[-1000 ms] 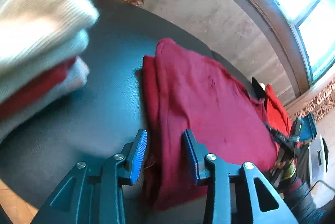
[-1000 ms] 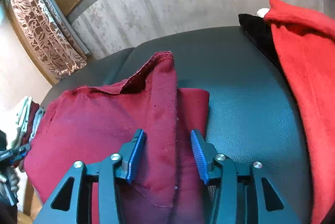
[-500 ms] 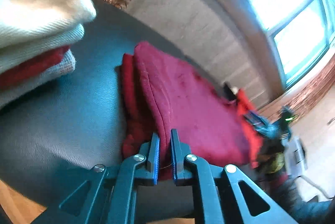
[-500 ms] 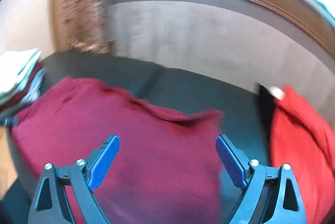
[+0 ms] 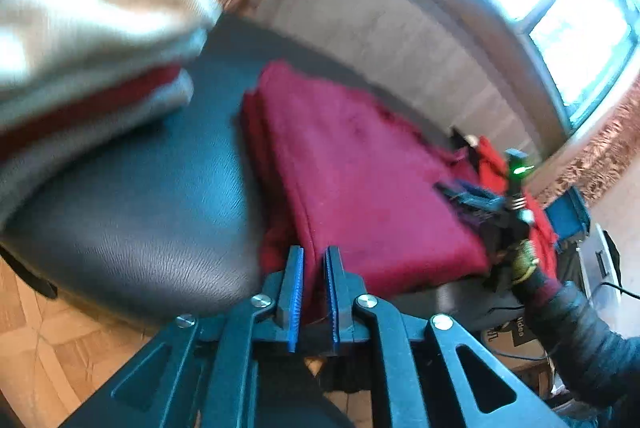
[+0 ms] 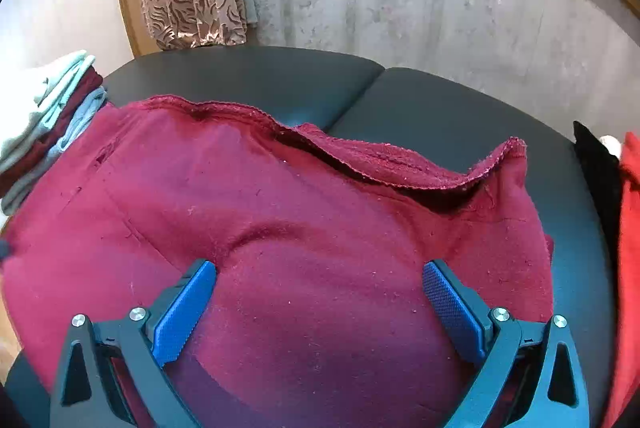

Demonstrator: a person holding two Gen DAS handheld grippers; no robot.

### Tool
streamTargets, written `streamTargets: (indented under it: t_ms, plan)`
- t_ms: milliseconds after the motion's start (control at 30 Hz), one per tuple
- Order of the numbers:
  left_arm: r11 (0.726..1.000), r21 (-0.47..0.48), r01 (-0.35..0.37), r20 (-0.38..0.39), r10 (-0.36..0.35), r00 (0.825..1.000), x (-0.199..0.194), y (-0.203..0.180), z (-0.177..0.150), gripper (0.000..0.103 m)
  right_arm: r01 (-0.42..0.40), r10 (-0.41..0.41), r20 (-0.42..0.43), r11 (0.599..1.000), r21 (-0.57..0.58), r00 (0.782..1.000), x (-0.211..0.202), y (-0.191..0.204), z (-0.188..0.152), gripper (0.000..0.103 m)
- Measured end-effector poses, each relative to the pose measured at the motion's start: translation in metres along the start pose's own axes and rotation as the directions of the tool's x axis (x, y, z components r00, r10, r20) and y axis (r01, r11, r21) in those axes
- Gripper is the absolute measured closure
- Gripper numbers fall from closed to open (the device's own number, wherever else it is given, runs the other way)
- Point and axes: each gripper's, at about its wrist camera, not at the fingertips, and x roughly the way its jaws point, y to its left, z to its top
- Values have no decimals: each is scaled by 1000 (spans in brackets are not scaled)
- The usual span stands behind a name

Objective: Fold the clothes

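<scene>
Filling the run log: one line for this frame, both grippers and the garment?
left gripper: shut on maroon garment near edge | right gripper: open over garment | garment: folded on black table | folded stack: beside

A dark red garment [image 6: 304, 228] lies folded in layers on the black padded surface [image 6: 440, 99], its near edge at the surface's near edge — its raw, frayed hem curls up along the far side. At the left end sits a stack of folded clothes [image 5: 80, 59] — cream, dark red, pale blue; a bright red garment [image 6: 630, 248] lies at the right end.
</scene>
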Motion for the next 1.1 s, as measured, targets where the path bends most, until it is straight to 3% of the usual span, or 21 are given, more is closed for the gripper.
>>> streamTargets:
  t_ms: [133,200,267,333,367,433,600,667,833,933,1100]
  plan:
    - [1000,4,25,98,-25,995,-7,-18,29,83,10,-10,7,1000,14,1000,-3,-4,-2,0]
    - [999,0,49,127,-49,991,8,-28,46,80,17,-17,9,1000,14,1000,-2,-5,-1,0]
    - [1000,0,27,86,-27,996,38,-36,56,80,18,-18,10,999,28,1000,-4,-5,-3,0]
    - [998,36,-58,-45,60,997,72,-34,50,80,19,-20,10,999,48,1000,-8,-5,-7,0]
    - [992,65,-112,-117,119,986,90,-30,44,86,20,-21,14,998,55,1000,-11,-5,-10,0]
    - [993,78,-86,-49,90,995,87,-24,30,87,13,-15,24,997,71,1000,-19,-4,-19,0]
    - [990,84,-113,-89,120,989,80,-25,35,89,-56,51,45,992,116,998,-44,-12,-44,0]
    - [982,111,-150,-77,159,984,81,-40,46,83,-107,100,53,984,140,994,-62,-21,-59,0]
    - [980,195,-31,-30,37,999,91,-88,65,76,-233,221,79,952,197,972,-106,-43,-97,0]
    - [964,264,32,-50,-20,999,114,-115,70,75,-306,291,97,924,229,952,-133,-57,-120,0]
    - [929,361,85,-111,-47,993,162,-148,67,75,-397,377,126,878,266,918,-163,-71,-154,0]
